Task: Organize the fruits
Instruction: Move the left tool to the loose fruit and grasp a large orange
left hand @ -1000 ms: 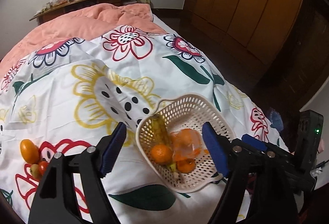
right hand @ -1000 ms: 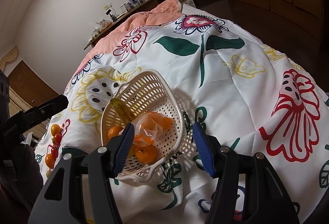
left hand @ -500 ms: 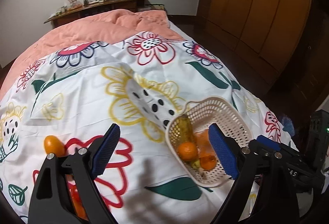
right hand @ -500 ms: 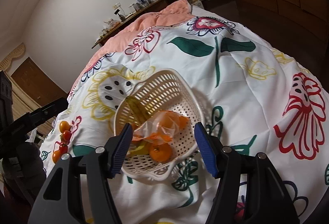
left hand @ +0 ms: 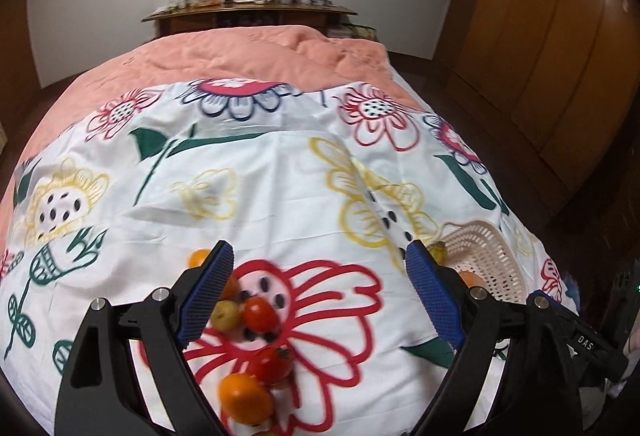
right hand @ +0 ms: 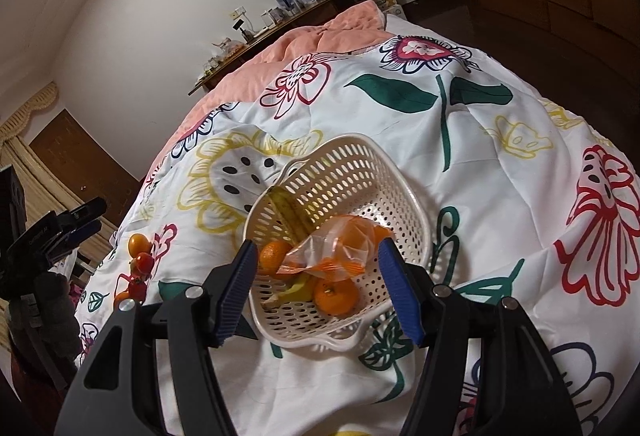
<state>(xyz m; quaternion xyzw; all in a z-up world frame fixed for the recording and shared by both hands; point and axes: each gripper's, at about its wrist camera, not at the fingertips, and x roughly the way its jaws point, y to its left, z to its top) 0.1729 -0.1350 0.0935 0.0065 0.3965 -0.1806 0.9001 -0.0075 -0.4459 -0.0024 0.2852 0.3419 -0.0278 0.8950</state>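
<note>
A white plastic basket sits on the flowered bedspread. It holds a banana, loose oranges and a clear bag of oranges. My right gripper is open and empty, hovering over the basket's near part. My left gripper is open and empty above a cluster of loose fruit: tomatoes, a yellow-green fruit and oranges. The basket lies to its right. The cluster also shows in the right wrist view, with the left gripper at the left edge.
A pink blanket covers the far half of the bed. A wooden shelf with small items stands behind it. Wooden wardrobe doors line the right side. The bed edge drops off just right of the basket.
My left gripper has swung left, away from the basket, and now hovers over the loose fruit cluster. My right gripper has stayed over the basket, shifting only slightly. Both stayed open.
</note>
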